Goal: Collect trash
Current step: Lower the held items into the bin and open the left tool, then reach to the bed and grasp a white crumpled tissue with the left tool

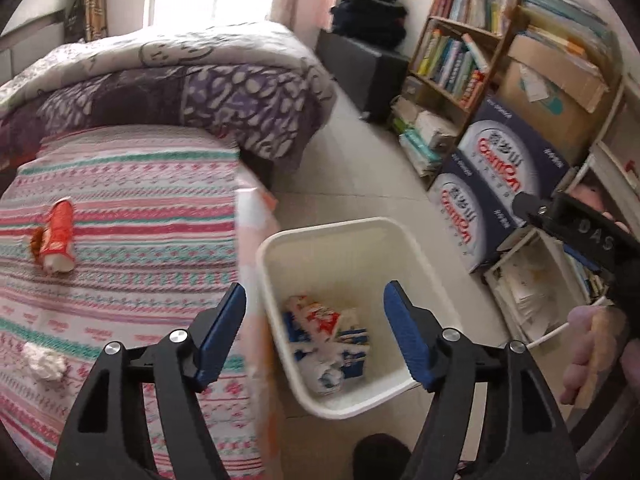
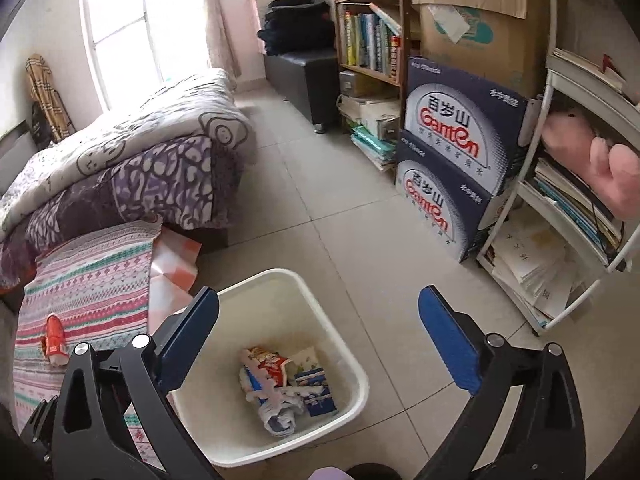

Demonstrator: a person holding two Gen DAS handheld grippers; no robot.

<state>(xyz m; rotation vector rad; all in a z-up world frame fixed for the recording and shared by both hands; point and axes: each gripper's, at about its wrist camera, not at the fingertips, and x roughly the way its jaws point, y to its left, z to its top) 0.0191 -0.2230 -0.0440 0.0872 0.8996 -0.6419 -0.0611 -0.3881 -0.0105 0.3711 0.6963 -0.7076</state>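
Note:
A white waste bin [image 1: 280, 248] [image 2: 356, 372] stands on the floor beside the bed and holds crumpled wrappers and small blue cartons [image 1: 328, 340] [image 2: 284, 388]. A red and white crushed packet [image 1: 58, 236] [image 2: 54, 338] lies on the striped bedspread. A crumpled white tissue [image 1: 44, 362] lies nearer on the bed. My left gripper [image 1: 316, 332] is open and empty above the bin's near edge. My right gripper [image 2: 320, 348] is open and empty above the bin; its body shows at the right edge of the left wrist view [image 1: 576, 232].
The bed [image 1: 120, 184] with a folded purple quilt [image 1: 180, 92] fills the left. Blue water cartons [image 2: 452, 160], a wooden bookshelf [image 2: 368, 36], a white wire rack of papers [image 2: 552, 240] and a black stool [image 2: 304, 76] line the right wall. Tiled floor [image 2: 360, 216] lies between.

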